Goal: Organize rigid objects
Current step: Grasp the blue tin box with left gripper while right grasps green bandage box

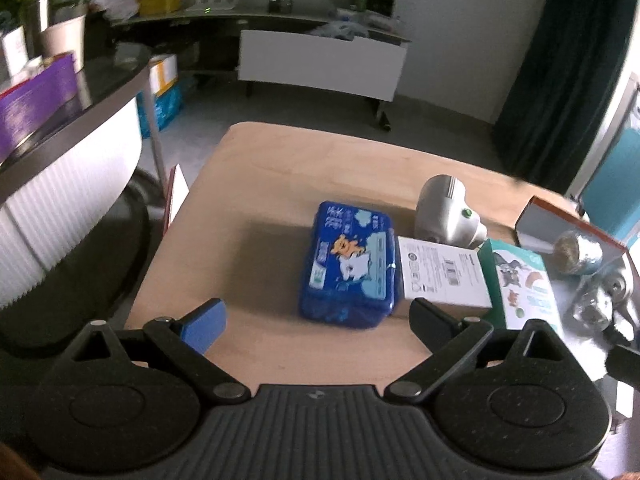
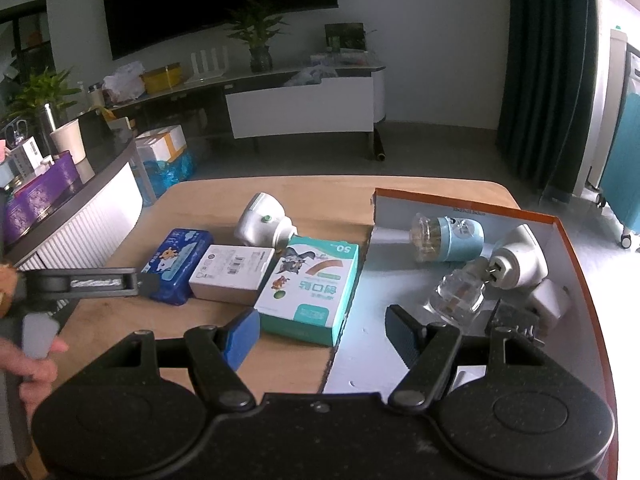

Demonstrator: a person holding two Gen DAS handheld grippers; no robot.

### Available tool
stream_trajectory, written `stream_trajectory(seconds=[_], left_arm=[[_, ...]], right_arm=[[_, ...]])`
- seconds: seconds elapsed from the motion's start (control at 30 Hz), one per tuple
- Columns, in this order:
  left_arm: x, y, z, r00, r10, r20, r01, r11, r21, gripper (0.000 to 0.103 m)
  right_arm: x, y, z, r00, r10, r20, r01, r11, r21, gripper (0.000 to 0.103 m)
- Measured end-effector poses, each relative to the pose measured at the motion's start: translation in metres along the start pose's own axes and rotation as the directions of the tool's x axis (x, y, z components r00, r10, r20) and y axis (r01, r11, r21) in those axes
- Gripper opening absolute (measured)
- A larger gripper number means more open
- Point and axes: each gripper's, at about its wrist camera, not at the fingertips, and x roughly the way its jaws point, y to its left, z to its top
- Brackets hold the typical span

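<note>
On the wooden table point(image 2: 320, 192), my left gripper point(image 1: 316, 322) hangs wide open with nothing between its fingers, just short of the blue wet-wipes pack point(image 1: 350, 266). Touching the pack's right side lies a white carton with a barcode label point(image 1: 442, 274), then a green-and-white cartoon box point(image 1: 520, 286) against that. A white plug-in vaporizer point(image 1: 446, 212) lies on its side behind the row. My right gripper point(image 2: 320, 338) is equally spread and empty, straddling the near edge of the orange-rimmed tray point(image 2: 568, 240). Inside the tray sit a blue-capped bottle point(image 2: 448, 238), a second white vaporizer point(image 2: 518, 258) and a clear refill bottle point(image 2: 458, 296), close together.
</note>
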Motion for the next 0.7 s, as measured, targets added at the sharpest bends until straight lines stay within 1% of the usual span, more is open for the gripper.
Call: stream_trajectory(seconds=[0.13,0.2,0.4,0.43,0.5,0.53,0.57,0.6,0.63,0.7], left_arm=[[0.018,-0.005,0.005,1.000,0.003,0.004,-0.003,0.999,0.043,0.101],[0.026,-0.006,0.006,1.000,0.025,0.003,-0.025,0.998,0.061,0.101],[0.049,-0.007,0.011,0.999,0.037,-0.022,-0.035,0.994,0.101,0.100],[0.052,-0.007,0.012,0.999,0.040,-0.027,-0.036,0.994,0.107,0.099],[0.055,-0.008,0.013,0.999,0.045,-0.011,-0.043,0.992,0.120,0.096],[0.055,-0.009,0.014,0.999,0.050,-0.002,-0.050,0.990,0.131,0.091],[0.054,-0.009,0.014,0.999,0.050,0.011,-0.051,0.989,0.140,0.082],[0.054,-0.010,0.014,0.999,0.042,0.022,-0.045,0.988,0.148,0.077],[0.052,-0.011,0.013,0.999,0.036,0.032,-0.040,0.987,0.154,0.063],[0.050,-0.011,0.012,0.999,0.022,0.035,-0.027,0.988,0.153,0.062]], right_arm=[[0.003,-0.002,0.000,1.000,-0.007,-0.005,0.007,1.000,0.002,0.083],[0.006,-0.005,0.000,1.000,-0.013,-0.008,0.013,1.000,0.006,0.083],[0.018,-0.009,-0.003,0.999,-0.022,-0.037,0.022,1.000,0.018,0.083],[0.021,-0.009,-0.003,0.999,-0.021,-0.043,0.021,1.000,0.022,0.083],[0.026,-0.009,-0.003,0.998,-0.018,-0.055,0.019,0.999,0.031,0.083],[0.029,-0.007,-0.002,0.998,-0.017,-0.061,0.019,0.999,0.034,0.083],[0.033,-0.006,-0.001,0.998,-0.015,-0.066,0.017,0.999,0.034,0.083],[0.037,-0.005,0.000,0.997,-0.016,-0.071,0.018,0.999,0.036,0.083],[0.042,-0.002,0.002,0.997,-0.015,-0.075,0.018,0.999,0.038,0.083],[0.050,0.002,0.007,0.997,-0.009,-0.081,0.013,0.999,0.048,0.085]])
